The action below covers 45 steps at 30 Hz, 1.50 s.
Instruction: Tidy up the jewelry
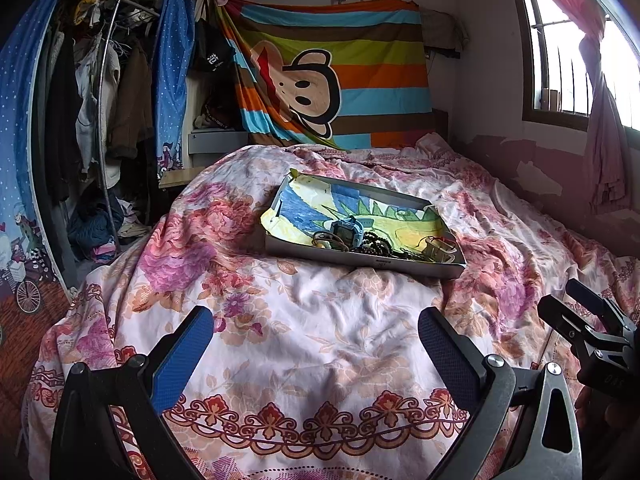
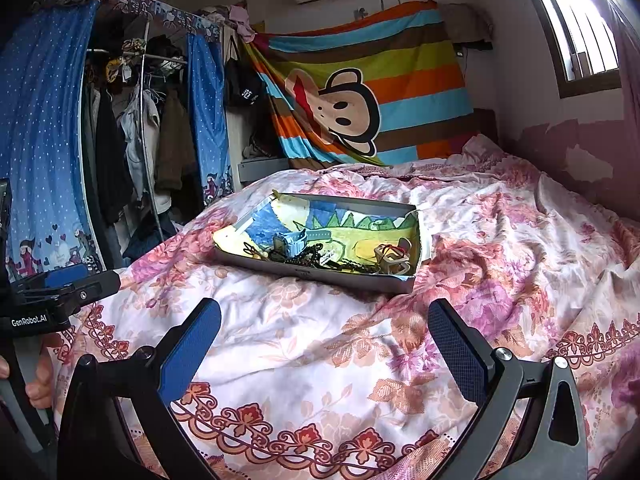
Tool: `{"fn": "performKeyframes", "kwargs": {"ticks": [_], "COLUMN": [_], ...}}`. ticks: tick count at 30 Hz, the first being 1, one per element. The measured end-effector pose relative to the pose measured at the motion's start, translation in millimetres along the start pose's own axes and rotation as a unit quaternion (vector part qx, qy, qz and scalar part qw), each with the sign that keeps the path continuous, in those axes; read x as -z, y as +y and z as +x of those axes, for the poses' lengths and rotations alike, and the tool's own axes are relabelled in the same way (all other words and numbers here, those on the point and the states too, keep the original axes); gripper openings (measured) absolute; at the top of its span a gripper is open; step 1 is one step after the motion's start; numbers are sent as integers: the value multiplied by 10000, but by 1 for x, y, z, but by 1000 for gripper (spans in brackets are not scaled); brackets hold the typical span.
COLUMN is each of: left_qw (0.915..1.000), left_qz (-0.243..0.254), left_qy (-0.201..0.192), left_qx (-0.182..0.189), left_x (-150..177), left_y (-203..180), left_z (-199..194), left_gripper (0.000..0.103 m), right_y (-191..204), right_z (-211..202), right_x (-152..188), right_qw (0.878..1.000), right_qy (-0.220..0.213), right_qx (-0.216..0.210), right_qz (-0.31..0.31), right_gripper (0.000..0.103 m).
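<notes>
Lying in a heap at the near edge of the shallow tray [image 2: 394, 282]: the jewelry, a tangle of dark bead strings [image 2: 308, 254], a blue watch [image 2: 290, 238] with its strap toward the far side, and a pale cream bracelet-like piece [image 2: 390, 260] in the near right corner of the tray. Hard to tell single items apart inside the tangle. Under them, a paper lining with a green dinosaur drawing [image 2: 360, 228], most of it bare on the far side of the tray. Resting on the floral bedcover [image 2: 320, 340], about in the middle of the bed, with the striped monkey blanket [image 2: 360, 92] hanging well behind the tray.

Held in front of the tray, well apart from it, touching nothing: the left gripper [image 1: 316, 344] and the right gripper [image 2: 324, 340], both with blue pads spread wide and nothing between them.

Probably the very beginning: nothing sorted yet, everything piled in one strip. Next move, by judgement: bring one gripper forward over the near edge of the tray, choose an item at the border of the heap, such as the watch or the cream piece, and close on it alone. Needs care with the bead strings, likely to drag neighbours along.
</notes>
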<state>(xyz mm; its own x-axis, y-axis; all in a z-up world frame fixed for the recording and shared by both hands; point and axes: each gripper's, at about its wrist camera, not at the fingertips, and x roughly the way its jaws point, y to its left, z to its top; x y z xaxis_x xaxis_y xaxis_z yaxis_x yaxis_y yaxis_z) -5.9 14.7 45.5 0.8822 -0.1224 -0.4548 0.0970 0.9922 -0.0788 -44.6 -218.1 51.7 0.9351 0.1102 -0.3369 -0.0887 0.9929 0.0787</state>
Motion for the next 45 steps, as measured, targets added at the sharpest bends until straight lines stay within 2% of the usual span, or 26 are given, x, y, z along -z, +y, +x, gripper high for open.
{"fn": "performKeyframes", "kwargs": {"ticks": [45], "left_qw": [10000], "left_qz": [18], "left_qy": [7], "left_qx": [5], "left_x": [0], "left_y": [-3], "left_z": [-1], "left_gripper": [103], "right_y": [2], "right_z": [-1], "right_x": [1], "right_qw": [10000], "right_qy": [28], "right_qx": [3], "right_qz": [-8], "right_gripper": [101]}}
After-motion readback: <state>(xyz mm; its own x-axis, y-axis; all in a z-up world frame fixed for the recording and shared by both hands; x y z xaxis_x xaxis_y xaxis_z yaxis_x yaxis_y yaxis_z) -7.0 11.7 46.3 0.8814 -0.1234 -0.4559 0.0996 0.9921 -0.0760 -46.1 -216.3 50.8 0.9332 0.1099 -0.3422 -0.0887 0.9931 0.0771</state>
